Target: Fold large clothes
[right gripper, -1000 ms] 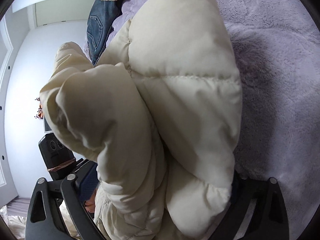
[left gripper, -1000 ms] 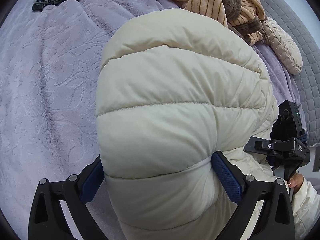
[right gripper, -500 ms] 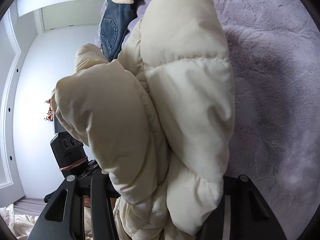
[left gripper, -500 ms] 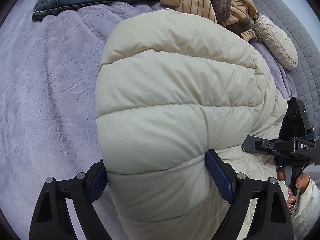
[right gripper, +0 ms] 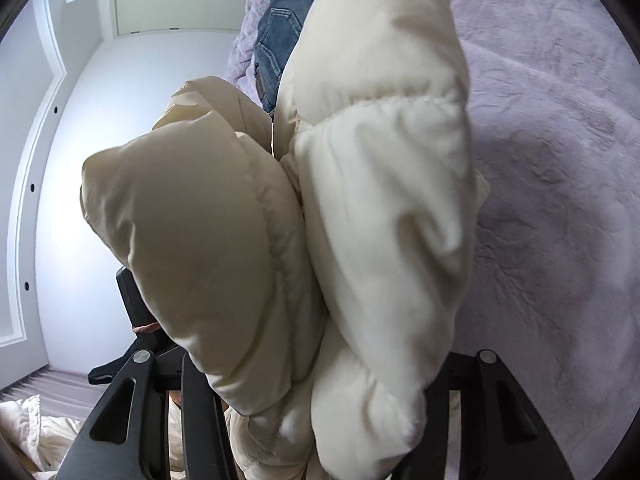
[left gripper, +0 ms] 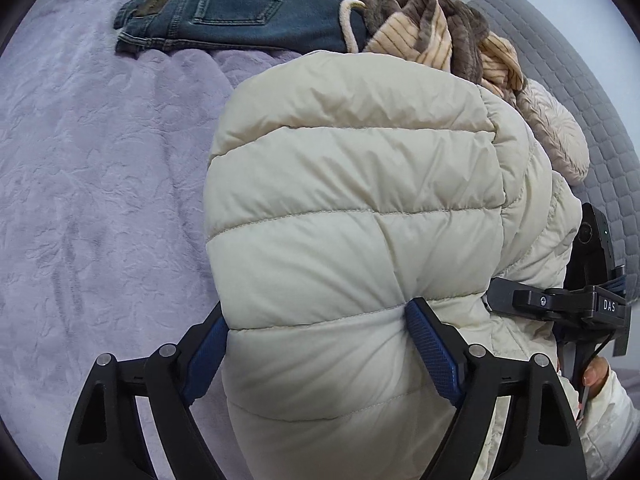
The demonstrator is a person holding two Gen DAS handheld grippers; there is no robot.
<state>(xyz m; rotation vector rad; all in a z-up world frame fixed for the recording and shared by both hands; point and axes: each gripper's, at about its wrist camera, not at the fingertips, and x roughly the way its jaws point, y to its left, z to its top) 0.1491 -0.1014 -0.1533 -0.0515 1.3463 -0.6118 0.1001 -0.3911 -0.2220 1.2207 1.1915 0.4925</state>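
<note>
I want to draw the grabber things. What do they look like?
Each left gripper finger is black plastic with a triangle hole, silver round bolts, and a bumpy blue pad inside. The right gripper has black fingers too. Its black body, seen from the side, says DAS in white, with a thin black cable. The person wears a white sleeve.

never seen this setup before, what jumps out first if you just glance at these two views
A big cream puffer jacket fills the middle of both views, bunched between the blue pads of the left gripper, whose jaws are closing on it, and also pinched in the right gripper. Behind it, on the lilac blanket, lie folded jeans and a brown-and-tan striped garment.
</note>
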